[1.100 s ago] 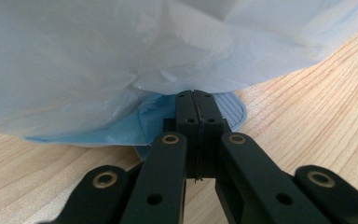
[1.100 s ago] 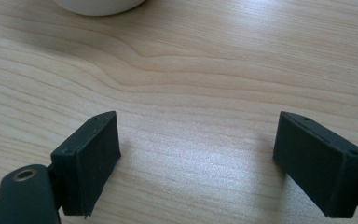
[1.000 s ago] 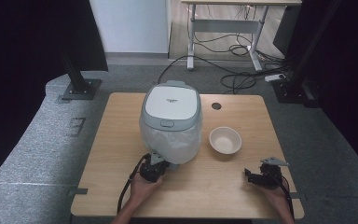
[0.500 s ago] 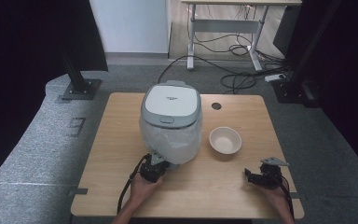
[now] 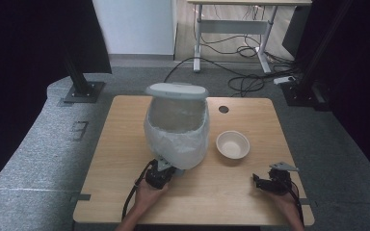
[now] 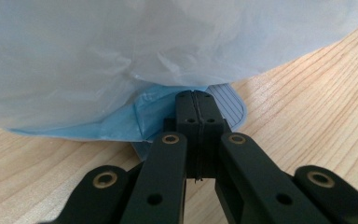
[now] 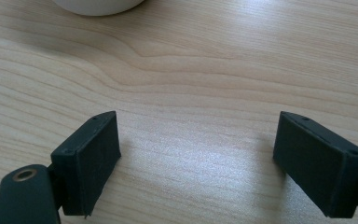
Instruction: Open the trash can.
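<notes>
Rice cooker (image 5: pixel 177 126) bulky, rigid, plastic-wrapped, slippery; best taken at front base. Left hand-held gripper (image 6: pixel 196 116) clenched against its front; right hand-held gripper (image 7: pixel 205 158) released over worktop (image 5: pixel 125 159)

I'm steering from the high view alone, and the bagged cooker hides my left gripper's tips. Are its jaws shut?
Observer: Yes. The left gripper has its jaws pressed flat together.
Operator: What are the tips against?
Observer: They reach a blue fold at the foot of the translucent bag. Whether they pinch it I cannot tell.
Operator: And the right one?
Observer: The right gripper has its jaws wide open over the bare table, with nothing between them.
</notes>
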### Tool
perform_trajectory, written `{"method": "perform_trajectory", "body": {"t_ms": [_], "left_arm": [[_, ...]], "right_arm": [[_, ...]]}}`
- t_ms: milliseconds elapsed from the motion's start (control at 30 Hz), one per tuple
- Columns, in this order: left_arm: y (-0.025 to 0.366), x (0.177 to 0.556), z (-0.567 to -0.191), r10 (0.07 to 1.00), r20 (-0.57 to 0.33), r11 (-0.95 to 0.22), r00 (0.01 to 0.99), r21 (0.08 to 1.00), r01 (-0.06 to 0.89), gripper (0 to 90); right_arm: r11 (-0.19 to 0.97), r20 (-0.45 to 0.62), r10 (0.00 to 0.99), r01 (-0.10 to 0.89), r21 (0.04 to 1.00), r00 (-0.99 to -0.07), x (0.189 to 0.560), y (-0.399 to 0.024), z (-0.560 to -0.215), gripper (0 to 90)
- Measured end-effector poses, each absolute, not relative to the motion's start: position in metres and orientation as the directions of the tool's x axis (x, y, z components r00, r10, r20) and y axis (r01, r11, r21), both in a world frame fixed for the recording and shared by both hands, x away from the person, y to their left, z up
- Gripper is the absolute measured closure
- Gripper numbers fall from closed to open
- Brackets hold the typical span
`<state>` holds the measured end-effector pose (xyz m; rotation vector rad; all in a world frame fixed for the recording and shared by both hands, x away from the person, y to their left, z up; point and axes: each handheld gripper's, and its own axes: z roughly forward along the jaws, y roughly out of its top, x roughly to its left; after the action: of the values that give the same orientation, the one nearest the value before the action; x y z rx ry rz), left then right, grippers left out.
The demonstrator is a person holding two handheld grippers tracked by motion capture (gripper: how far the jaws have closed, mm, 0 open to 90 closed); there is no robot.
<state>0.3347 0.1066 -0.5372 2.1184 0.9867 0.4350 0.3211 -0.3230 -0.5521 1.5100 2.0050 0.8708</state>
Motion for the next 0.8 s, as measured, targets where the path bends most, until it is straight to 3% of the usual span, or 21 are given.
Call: {"method": "perform_trajectory", "body": {"t_ms": [800], "left_arm": [[0.107, 0.3353, -0.5388, 0.764, -0.013, -0.421, 0.646, 0.747, 0.514, 90.0]], "right_arm": [[0.189, -0.001, 0.961, 0.656, 0.731, -0.276, 0.3211, -0.323, -0.5521, 13.8]]}}
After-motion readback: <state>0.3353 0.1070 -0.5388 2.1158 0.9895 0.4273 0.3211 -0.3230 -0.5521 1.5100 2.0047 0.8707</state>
